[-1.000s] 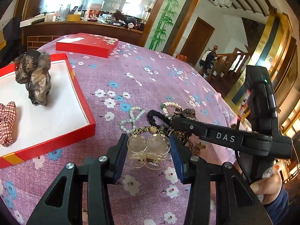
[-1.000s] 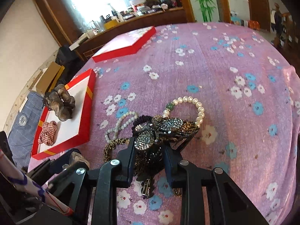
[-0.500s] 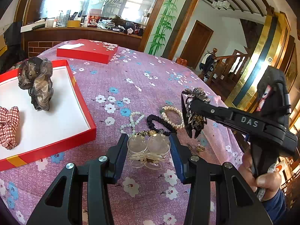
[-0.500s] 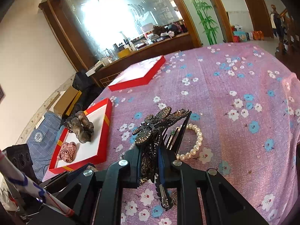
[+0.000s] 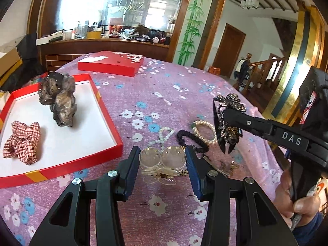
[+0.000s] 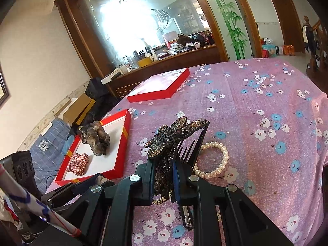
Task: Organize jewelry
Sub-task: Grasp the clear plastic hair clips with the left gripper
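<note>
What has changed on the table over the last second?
The right tool has just been closing on the rhinestone hair comb and lifted it off the pile, clear of the pearl bracelet. The left tool kept its place around the clear hair clip, which looks unmoved. The bracelet, the open red box, the two scrunchies in it and the red lid stayed put.

The only legible marking is "DAS", in white capital letters on the black side of the right claw (image 5: pixel 226 121), seen in the left wrist view.
</note>
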`<state>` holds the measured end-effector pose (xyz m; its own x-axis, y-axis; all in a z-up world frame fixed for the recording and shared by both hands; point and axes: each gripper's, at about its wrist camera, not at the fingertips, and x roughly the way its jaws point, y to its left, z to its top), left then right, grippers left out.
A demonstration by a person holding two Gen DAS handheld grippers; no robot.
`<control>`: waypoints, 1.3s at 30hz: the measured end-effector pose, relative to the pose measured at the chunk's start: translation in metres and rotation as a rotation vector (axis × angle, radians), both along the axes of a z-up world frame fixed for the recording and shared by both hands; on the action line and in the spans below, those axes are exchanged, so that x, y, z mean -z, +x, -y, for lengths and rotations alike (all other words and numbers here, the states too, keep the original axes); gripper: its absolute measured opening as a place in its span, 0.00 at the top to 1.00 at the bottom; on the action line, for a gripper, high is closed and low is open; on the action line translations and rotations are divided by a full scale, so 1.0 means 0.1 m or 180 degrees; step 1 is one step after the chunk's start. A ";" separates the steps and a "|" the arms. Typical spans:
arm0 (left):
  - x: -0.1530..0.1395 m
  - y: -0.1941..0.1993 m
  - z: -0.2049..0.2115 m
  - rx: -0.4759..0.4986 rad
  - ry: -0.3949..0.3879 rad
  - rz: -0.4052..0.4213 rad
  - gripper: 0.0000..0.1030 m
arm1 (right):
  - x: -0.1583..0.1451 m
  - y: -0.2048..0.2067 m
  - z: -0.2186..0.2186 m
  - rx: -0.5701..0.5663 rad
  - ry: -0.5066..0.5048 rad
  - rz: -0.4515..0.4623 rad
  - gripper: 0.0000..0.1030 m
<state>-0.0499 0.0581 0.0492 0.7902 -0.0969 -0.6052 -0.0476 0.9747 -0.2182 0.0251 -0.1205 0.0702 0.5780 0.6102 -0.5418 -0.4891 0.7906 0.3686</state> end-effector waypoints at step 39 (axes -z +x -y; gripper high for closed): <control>-0.39 -0.40 -0.71 -0.0753 0.0378 0.0139 0.58 | 0.00 -0.05 -0.08 -0.0158 -0.0065 0.0057 0.85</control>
